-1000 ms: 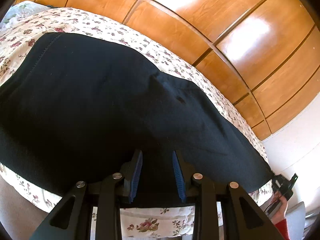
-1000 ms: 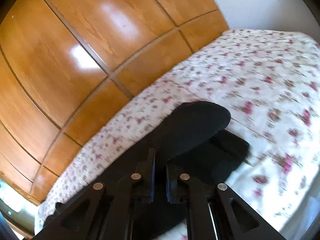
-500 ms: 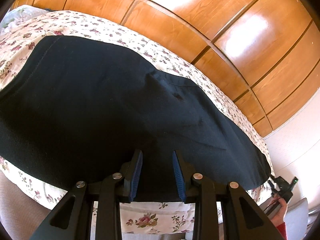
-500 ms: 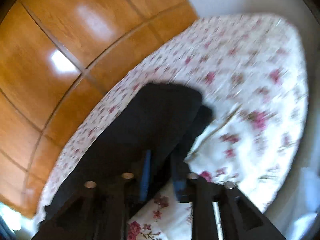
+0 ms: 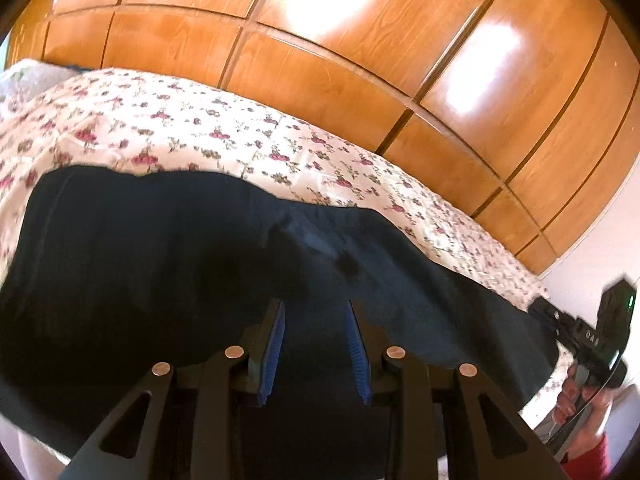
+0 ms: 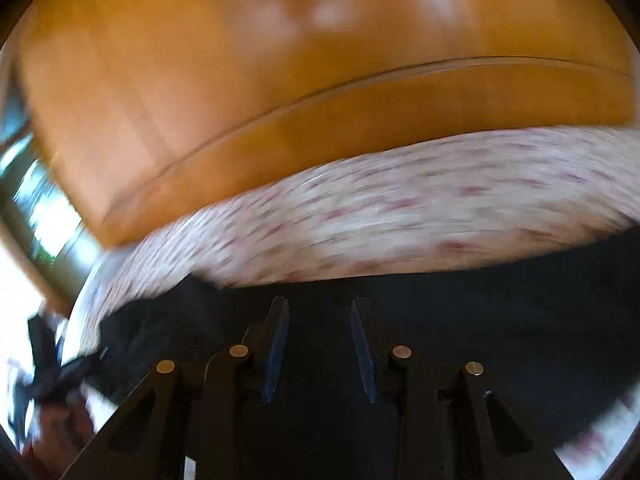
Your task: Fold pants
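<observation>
Letting go is what changed: one second ago the right gripper (image 6: 319, 312) pinched a fold of the dark pants (image 5: 168, 272), and now its two fingers stand spread apart with nothing between them. Its view has swung from the far end of the pants to the long side of the bed (image 5: 248, 136), and the picture is blurry. In the left wrist view the pants have slid lower, so more flowery bed cover shows behind them.

One pair of pants lies flat on the one bed. There are two grippers. One wooden wardrobe (image 5: 360, 64) stands behind the bed.

The left gripper (image 5: 316, 308) is spread wide too, as it was before. Its blue pads (image 5: 276, 344) hang over the near part of the pants and hold nothing. I cannot tell if they touch the cloth.

At the right end of the pants, the left wrist view shows the right gripper (image 5: 552, 314) in a hand (image 5: 584, 404) beside the bed. The right wrist view shows the left gripper (image 6: 60, 368) at the left end of the pants, too blurry to read.
</observation>
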`<action>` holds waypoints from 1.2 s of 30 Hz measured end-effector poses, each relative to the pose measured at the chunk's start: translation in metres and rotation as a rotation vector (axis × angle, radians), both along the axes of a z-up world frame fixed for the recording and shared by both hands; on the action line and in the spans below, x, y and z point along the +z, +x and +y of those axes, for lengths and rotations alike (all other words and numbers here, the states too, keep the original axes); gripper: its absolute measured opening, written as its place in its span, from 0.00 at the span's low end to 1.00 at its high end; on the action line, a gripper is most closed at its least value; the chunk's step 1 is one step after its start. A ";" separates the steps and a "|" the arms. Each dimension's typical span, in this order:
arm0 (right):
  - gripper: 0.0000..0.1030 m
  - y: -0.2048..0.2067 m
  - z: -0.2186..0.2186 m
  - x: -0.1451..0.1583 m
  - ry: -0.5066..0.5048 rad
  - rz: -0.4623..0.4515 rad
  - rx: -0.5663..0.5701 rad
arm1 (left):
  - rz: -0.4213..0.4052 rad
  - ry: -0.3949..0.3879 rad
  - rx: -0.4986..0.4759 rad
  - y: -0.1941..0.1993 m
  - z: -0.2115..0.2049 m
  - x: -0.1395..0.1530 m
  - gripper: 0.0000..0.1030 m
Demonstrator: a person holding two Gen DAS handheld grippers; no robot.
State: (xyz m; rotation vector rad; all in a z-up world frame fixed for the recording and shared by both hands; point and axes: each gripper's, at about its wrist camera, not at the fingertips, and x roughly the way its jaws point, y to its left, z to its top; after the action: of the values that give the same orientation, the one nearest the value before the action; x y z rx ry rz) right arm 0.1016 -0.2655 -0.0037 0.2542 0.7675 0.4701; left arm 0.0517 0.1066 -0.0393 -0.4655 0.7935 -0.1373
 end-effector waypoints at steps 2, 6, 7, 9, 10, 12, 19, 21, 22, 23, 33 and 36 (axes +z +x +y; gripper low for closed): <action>0.32 0.014 0.040 -0.002 -0.003 0.024 0.093 | 0.014 0.022 0.009 0.006 0.004 -0.004 0.30; 0.32 0.054 0.110 -0.005 -0.003 0.083 0.240 | 0.049 -0.017 0.044 0.002 0.021 -0.017 0.30; 0.32 0.068 0.125 -0.009 -0.001 0.109 0.247 | 0.057 -0.032 0.051 0.001 0.025 -0.021 0.30; 0.32 0.093 0.144 -0.020 0.021 0.172 0.263 | 0.067 -0.058 0.065 -0.002 0.030 -0.027 0.30; 0.32 0.101 0.151 -0.025 0.018 0.197 0.267 | 0.070 -0.071 0.066 -0.005 0.033 -0.031 0.30; 0.32 0.118 0.169 -0.037 -0.006 0.254 0.283 | 0.063 -0.082 0.062 -0.007 0.032 -0.032 0.30; 0.10 0.133 0.200 -0.063 -0.054 0.293 0.304 | 0.048 -0.090 0.041 0.001 0.033 -0.026 0.30; 0.08 0.126 0.194 -0.049 -0.038 0.215 0.269 | 0.033 -0.079 0.062 0.007 0.038 -0.022 0.31; 0.08 0.124 0.192 -0.041 -0.039 0.179 0.243 | 0.040 -0.066 0.083 0.011 0.042 -0.024 0.31; 0.08 0.123 0.191 -0.037 -0.039 0.160 0.230 | 0.057 -0.061 0.097 0.013 0.045 -0.028 0.31; 0.08 0.136 0.198 -0.080 -0.127 0.153 0.129 | 0.044 -0.077 0.084 0.001 0.051 -0.035 0.24; 0.21 0.133 0.185 -0.070 -0.079 0.131 0.099 | 0.060 -0.151 0.113 0.009 0.063 -0.026 0.26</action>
State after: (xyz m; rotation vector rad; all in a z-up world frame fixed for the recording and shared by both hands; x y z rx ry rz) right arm 0.2351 -0.0800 -0.0737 0.1746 0.9274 0.5191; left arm 0.0609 0.1691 -0.0652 -0.6589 0.8170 -0.0790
